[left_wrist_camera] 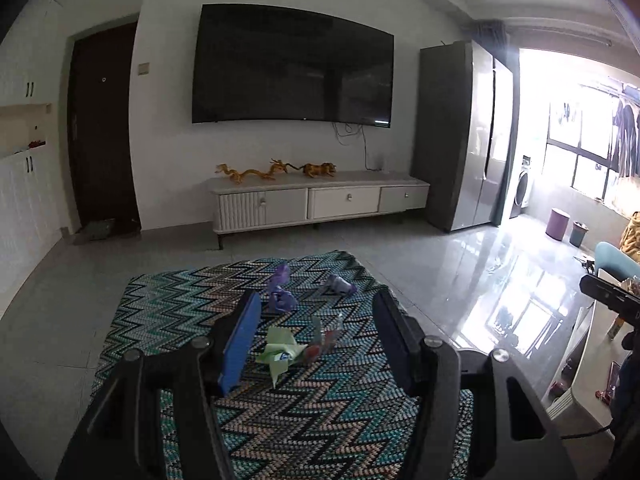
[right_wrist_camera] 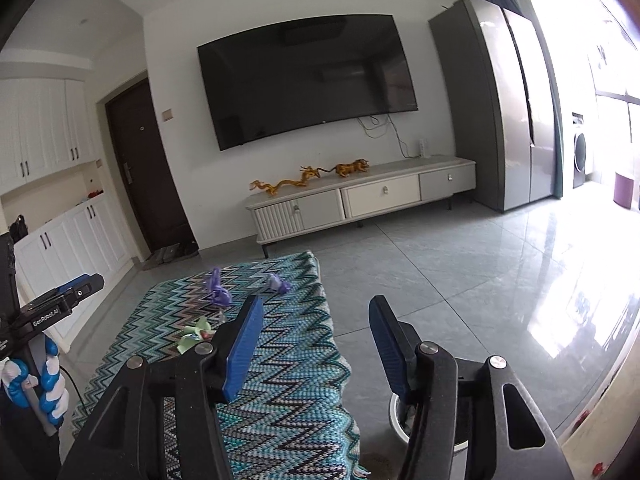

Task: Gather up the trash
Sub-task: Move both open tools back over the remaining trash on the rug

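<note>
Several pieces of trash lie on a zigzag-patterned cloth (left_wrist_camera: 320,420): a green wrapper (left_wrist_camera: 280,354), a clear and red wrapper (left_wrist_camera: 322,340), a purple wrapper (left_wrist_camera: 282,292) and a second purple one (left_wrist_camera: 340,284). My left gripper (left_wrist_camera: 316,296) is open above the near pieces, with nothing between its blue pads. In the right wrist view, my right gripper (right_wrist_camera: 316,300) is open and empty over the cloth's right edge (right_wrist_camera: 320,360). The green wrapper (right_wrist_camera: 196,332) and both purple wrappers (right_wrist_camera: 219,292) (right_wrist_camera: 279,283) lie to its left.
A white bin (right_wrist_camera: 400,420) stands on the floor beside the cloth, under my right gripper's right finger. A gloved hand (right_wrist_camera: 36,384) holds the left gripper's handle. Grey tiled floor (right_wrist_camera: 460,280) runs to a TV cabinet (left_wrist_camera: 320,200) and a fridge (left_wrist_camera: 460,140). A white low table (left_wrist_camera: 580,360) is at the right.
</note>
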A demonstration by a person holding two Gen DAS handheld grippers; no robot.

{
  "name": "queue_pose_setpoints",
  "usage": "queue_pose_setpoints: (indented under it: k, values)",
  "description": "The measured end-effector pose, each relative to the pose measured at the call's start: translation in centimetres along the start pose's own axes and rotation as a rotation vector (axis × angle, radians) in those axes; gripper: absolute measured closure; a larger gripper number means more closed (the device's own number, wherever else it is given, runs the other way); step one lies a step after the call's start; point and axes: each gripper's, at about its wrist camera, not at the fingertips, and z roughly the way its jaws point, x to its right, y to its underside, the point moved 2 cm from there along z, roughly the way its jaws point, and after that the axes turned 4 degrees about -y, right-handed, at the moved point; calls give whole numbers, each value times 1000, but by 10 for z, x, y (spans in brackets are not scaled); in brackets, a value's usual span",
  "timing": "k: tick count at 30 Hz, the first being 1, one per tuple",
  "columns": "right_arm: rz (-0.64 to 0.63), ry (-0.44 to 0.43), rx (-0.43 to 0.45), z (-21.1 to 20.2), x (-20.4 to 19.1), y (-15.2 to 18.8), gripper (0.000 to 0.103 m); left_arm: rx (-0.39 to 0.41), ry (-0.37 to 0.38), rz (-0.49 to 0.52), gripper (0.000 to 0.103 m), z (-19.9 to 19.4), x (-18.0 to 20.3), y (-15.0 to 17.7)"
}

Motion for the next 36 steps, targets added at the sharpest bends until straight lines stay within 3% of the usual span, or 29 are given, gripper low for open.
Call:
queue_pose_setpoints:
  k: [12,19,21,23,36]
  values:
    - [-37,-79,-3,7,-31,3,49,2,-58,-22,46,-5,-19,2]
    - [-30,-122,0,13,-30,6,49,-10,-78,-34,46,5,-20,-1]
    - [-30,-133,-1,15,-30,6,49,-12,-81,-44,35,8,-21,-1]
    - [-32,-146,0,17,-27,7,49,0,-92,-46,31,10,-20,-2]
    - [-9,-184,-23,34,-17,13,49,-44,-100,-9,31,39,-7,3]
